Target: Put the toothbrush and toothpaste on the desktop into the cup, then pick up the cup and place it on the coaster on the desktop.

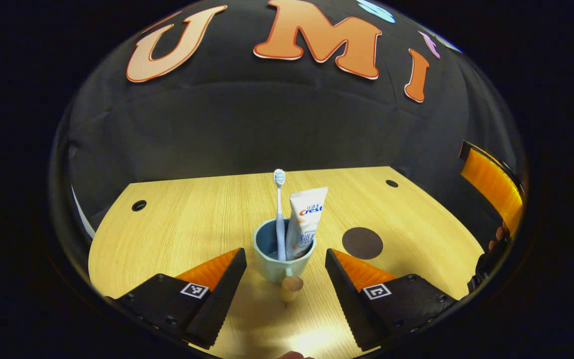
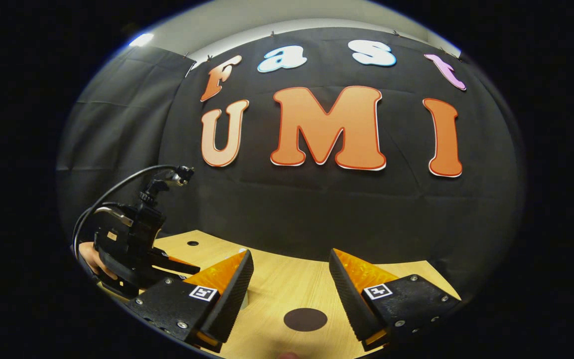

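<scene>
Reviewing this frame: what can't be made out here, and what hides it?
- Toothbrush handle and toothpaste lower end, left gripper view: hidden inside the cup.
- Cup, right gripper view: behind the right tongs' finger; only a pale sliver shows.
- Left tongs, right gripper view: tips hidden by that same finger, so cup contact is unclear there.
- Coaster: too dark and flat to tell material.

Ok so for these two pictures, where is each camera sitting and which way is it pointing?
Left gripper view: rides the left gripper, looking forward and down at the cup holding toothbrush and toothpaste; its own open fingers flank the cup.
Right gripper view: rides the right gripper, aimed across the desktop at the booth wall; the left gripper and a hand appear at left.
Shared: the coaster and desktop.
</scene>
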Tool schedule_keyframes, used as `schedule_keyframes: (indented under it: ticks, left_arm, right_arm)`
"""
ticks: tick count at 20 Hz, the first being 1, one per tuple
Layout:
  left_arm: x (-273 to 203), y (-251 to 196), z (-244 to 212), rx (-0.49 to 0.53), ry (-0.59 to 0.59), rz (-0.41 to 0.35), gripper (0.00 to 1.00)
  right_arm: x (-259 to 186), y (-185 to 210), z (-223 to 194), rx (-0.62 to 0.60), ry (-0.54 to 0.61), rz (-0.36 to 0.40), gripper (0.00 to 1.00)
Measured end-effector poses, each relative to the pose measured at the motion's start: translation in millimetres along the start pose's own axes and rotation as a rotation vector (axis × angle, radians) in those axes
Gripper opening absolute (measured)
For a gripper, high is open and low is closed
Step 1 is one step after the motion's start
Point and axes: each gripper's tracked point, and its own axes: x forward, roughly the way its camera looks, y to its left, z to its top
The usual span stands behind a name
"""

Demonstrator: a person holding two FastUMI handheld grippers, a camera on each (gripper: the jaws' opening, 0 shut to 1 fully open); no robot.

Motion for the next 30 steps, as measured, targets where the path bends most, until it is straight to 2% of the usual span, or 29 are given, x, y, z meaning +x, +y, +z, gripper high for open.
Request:
schedule_keyframes:
  ticks: [5, 9, 11, 15, 16, 17, 18, 20, 21, 26, 30]
  left_arm:
    - [25.9, -0.2, -26.7, 0.007, 0.105, 0.011, 0.95]
    - [40.8, 4.3, -43.7, 0.0, 0.165, 0.041, 0.87]
    - [40.4, 6.3, -46.1, -0.012, 0.18, 0.052, 0.76]
    - [40.6, 5.0, -57.3, -0.009, 0.212, 0.065, 0.61]
    - [39.6, 3.4, -61.1, -0.033, 0.215, 0.056, 0.54]
    - [40.1, 2.9, -66.3, -0.037, 0.225, 0.058, 0.31]
    - [43.2, -0.2, -67.0, -0.042, 0.236, 0.055, 0.28]
    - [42.3, -1.9, -71.6, -0.045, 0.242, 0.061, 0.29]
    - [42.4, -1.8, -69.1, -0.043, 0.243, 0.058, 0.25]
    - [45.0, -6.3, -69.4, -0.052, 0.22, 0.051, 0.19]
    - [36.0, -7.8, -62.6, -0.038, 0.176, 0.056, 0.18]
  right_arm:
    - [0.8, -18.2, -13.5, 0.025, 0.022, -0.026, 0.91]
    - [2.3, -20.9, -24.7, 0.036, 0.047, -0.023, 0.91]
    - [3.7, -21.0, -28.3, 0.038, 0.053, -0.022, 0.92]
    - [4.5, -18.6, -34.8, 0.055, 0.062, -0.014, 0.92]
    - [4.7, -18.1, -36.2, 0.056, 0.065, -0.015, 0.91]
    - [5.0, -18.0, -37.3, 0.055, 0.067, -0.015, 0.92]
    - [4.8, -18.9, -39.5, 0.053, 0.07, -0.018, 0.92]
    - [3.6, -22.1, -43.3, 0.054, 0.076, -0.024, 0.92]
    - [3.7, -23.8, -43.9, 0.06, 0.078, -0.031, 0.92]
    - [1.9, -31.2, -47.8, 0.102, 0.075, -0.05, 0.91]
    - [-1.2, -40.2, -48.3, 0.129, 0.068, -0.073, 0.92]
